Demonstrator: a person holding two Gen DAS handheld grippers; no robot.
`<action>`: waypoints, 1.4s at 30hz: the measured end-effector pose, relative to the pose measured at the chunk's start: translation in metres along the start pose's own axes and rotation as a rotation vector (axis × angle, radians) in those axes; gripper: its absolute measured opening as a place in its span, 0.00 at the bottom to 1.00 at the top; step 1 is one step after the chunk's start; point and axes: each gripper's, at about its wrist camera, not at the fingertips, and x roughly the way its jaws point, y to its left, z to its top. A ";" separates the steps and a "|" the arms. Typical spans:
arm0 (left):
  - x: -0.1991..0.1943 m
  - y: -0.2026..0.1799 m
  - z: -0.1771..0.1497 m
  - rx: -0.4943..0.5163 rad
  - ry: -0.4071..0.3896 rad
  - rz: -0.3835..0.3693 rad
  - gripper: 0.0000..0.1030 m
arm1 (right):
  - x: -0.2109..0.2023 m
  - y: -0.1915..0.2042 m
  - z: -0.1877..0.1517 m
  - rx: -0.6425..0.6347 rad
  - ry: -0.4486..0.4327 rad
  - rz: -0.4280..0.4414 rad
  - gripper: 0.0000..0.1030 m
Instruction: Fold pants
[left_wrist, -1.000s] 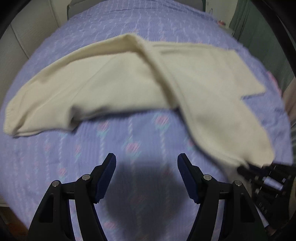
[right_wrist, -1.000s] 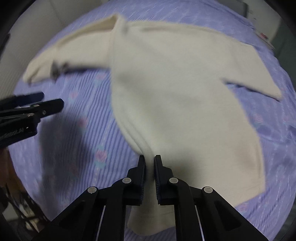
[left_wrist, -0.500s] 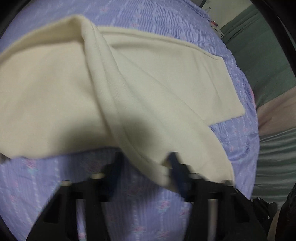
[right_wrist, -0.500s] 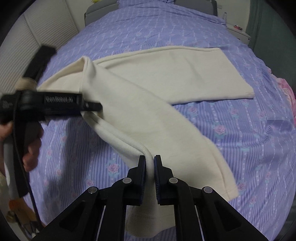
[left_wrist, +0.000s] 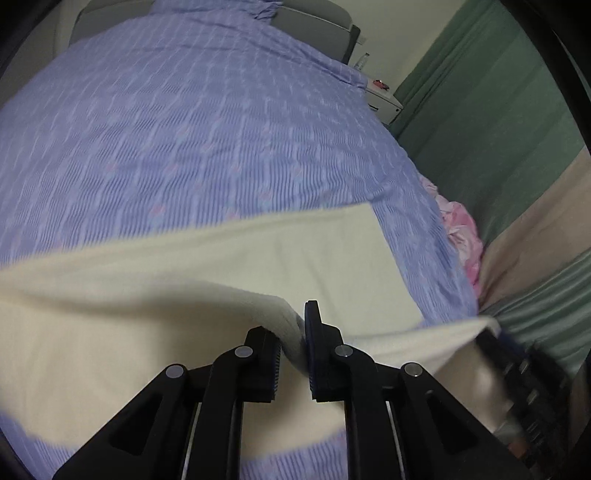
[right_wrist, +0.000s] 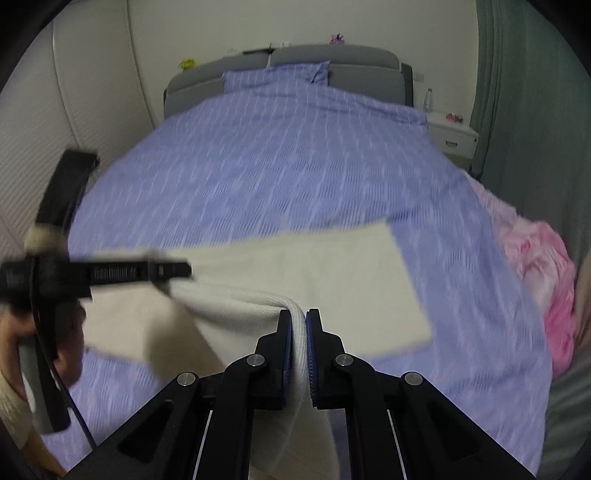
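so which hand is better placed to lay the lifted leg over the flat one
Probably the right gripper. It is shut on the raised edge of the pants, directly in front of the flat leg. The left gripper also grips that edge, but farther to the left.

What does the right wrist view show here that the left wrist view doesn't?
Only the right wrist view shows the hand holding the left gripper from the side, plus the headboard and pillow. Only the left wrist view shows the right gripper from the side, blurred, at the pants' edge. Both show the cream pants pinched in both grippers, one leg flat on the bedspread, the nightstand and the pink fabric.
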 end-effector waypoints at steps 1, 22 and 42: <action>0.014 -0.002 0.013 0.007 0.001 0.017 0.14 | 0.013 -0.010 0.014 0.001 0.011 0.008 0.08; 0.168 0.037 0.065 0.015 0.204 0.182 0.11 | 0.184 -0.118 0.100 0.095 0.152 -0.133 0.37; 0.146 0.030 0.053 0.141 0.189 0.171 0.16 | 0.222 -0.107 0.048 0.194 0.169 0.046 0.09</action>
